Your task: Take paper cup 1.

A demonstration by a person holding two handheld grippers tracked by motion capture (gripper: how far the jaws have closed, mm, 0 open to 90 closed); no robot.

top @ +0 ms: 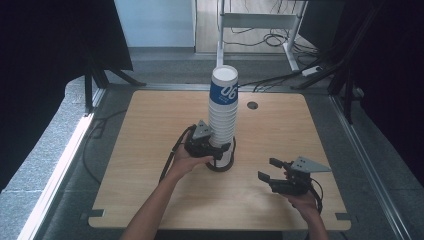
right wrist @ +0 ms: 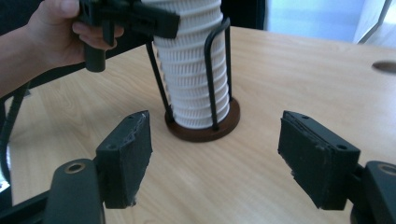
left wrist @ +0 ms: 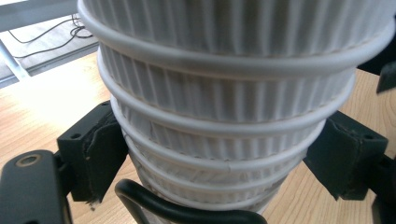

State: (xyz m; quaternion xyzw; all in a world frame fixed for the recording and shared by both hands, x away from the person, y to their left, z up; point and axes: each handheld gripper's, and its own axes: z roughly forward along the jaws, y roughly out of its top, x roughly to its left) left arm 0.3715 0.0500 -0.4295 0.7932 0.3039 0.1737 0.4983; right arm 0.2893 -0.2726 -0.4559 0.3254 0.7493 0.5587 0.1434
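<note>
Both arms are bare, with no sleeves. The left gripper (top: 220,151) and the right gripper (top: 272,170) are black, each with a grey three-cornered plate on top and a black cable behind. The jaws are blocky, with worn rubber pads (right wrist: 127,154) and small screw holes.

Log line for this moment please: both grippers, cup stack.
left gripper: shut on cup stack, low down | right gripper: open, empty, apart from stack | stack: upright in wire holder

Left hand-held gripper (top: 220,148) clamped; right hand-held gripper (top: 269,169) spread wide.
</note>
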